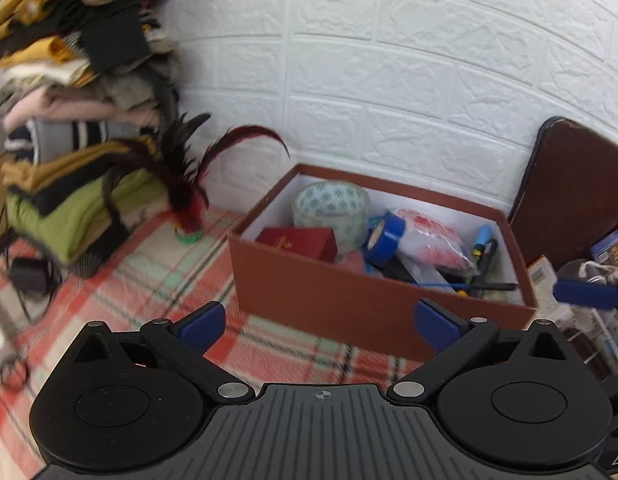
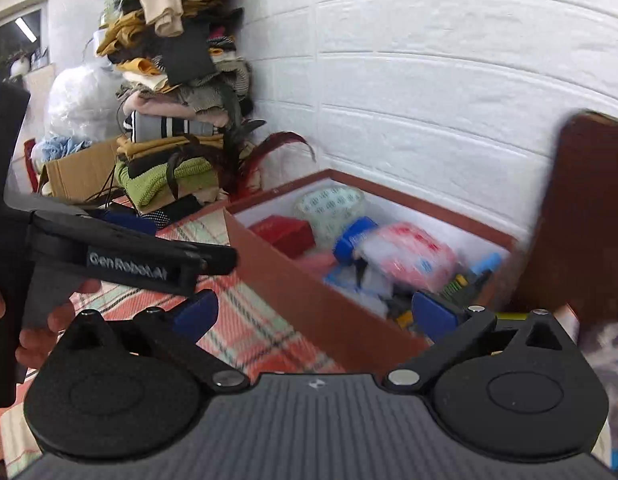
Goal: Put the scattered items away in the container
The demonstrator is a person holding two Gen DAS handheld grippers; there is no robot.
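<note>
A brown cardboard box [image 1: 317, 296] with a white inside stands on the plaid cloth against the wall. It holds a clear tape roll [image 1: 331, 210], a red box [image 1: 299, 242], a blue tape roll [image 1: 383, 240], a red-and-white plastic bag [image 1: 433, 240] and pens. The box also shows in the right wrist view [image 2: 305, 296]. A feather shuttlecock [image 1: 187, 204] stands on the cloth left of the box. My left gripper [image 1: 319, 322] is open and empty in front of the box. My right gripper [image 2: 315, 312] is open and empty over the box's near corner.
A tall pile of folded clothes [image 1: 69, 128] rises at the left against the white brick wall. The brown box lid [image 1: 565, 192] leans on the wall at the right. A black charger [image 1: 29, 276] lies on the cloth at the left. The left gripper's body [image 2: 121, 252] crosses the right wrist view.
</note>
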